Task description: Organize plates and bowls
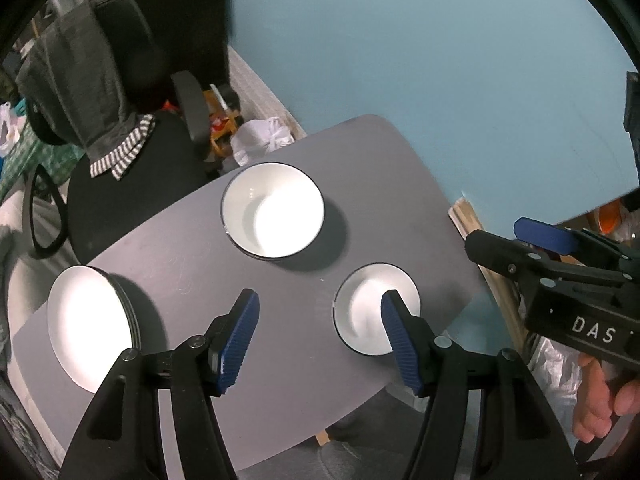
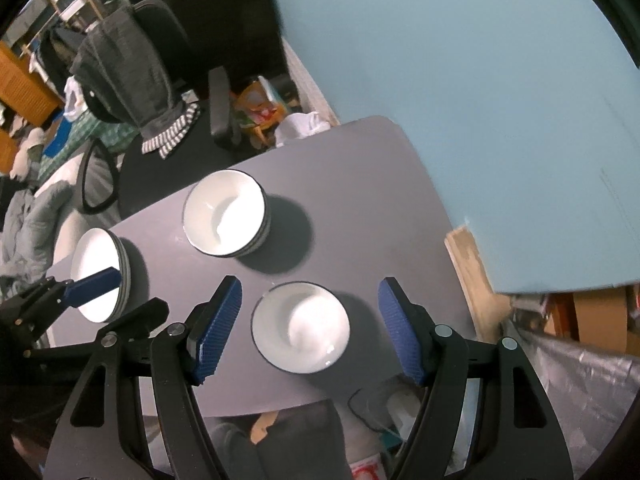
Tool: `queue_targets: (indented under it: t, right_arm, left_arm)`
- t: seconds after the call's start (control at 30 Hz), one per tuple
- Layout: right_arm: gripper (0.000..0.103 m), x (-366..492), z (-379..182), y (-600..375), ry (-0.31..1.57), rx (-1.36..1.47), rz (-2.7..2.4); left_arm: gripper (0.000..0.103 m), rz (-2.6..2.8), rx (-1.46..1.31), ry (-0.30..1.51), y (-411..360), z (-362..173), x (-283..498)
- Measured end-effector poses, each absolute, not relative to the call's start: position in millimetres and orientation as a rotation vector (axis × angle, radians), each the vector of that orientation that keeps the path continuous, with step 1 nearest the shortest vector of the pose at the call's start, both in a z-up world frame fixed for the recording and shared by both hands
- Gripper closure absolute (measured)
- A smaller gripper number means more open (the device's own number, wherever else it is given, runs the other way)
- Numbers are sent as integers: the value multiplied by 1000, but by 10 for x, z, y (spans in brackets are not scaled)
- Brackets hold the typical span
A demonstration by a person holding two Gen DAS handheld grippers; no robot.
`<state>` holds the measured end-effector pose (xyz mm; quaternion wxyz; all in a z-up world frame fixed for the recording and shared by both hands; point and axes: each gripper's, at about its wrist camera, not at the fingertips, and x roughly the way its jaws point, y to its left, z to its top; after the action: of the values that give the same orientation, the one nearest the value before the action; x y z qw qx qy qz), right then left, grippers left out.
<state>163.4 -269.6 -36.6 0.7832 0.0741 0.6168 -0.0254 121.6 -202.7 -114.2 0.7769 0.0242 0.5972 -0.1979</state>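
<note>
Hovering above the table (image 2: pixel 360 168), the right gripper (image 2: pixel 310 330) framed the small bowl (image 2: pixel 301 328) between its parted, empty jaws — the left gripper (image 1: pixel 320 340), also parted and empty, had it beside one finger.

White plate stack (image 1: pixel 86 326), stacked bowls (image 2: pixel 225 213), single small bowl (image 2: pixel 301 328), all upright, apart.

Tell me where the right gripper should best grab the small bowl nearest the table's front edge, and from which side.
Probably the rim of the small bowl, coming straight down from above. It stands upright, mouth open, apart from the stacked bowls, so one finger can go inside and one outside the thin wall. The right gripper is open above it, holding nothing.
</note>
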Motion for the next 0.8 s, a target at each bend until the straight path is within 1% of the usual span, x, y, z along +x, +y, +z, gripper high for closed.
queue_targets:
  t: [0.5,0.8]
  right_arm:
    - [31,1290,-401,-2954,1344,244,-146]
    - [31,1225,-550,-3049,1368,258,-178]
  left_arm:
    - [38,-488,112,1299,-2276,-1196,1095]
    - [38,-499,148,1322,-2374,-1398,1096]
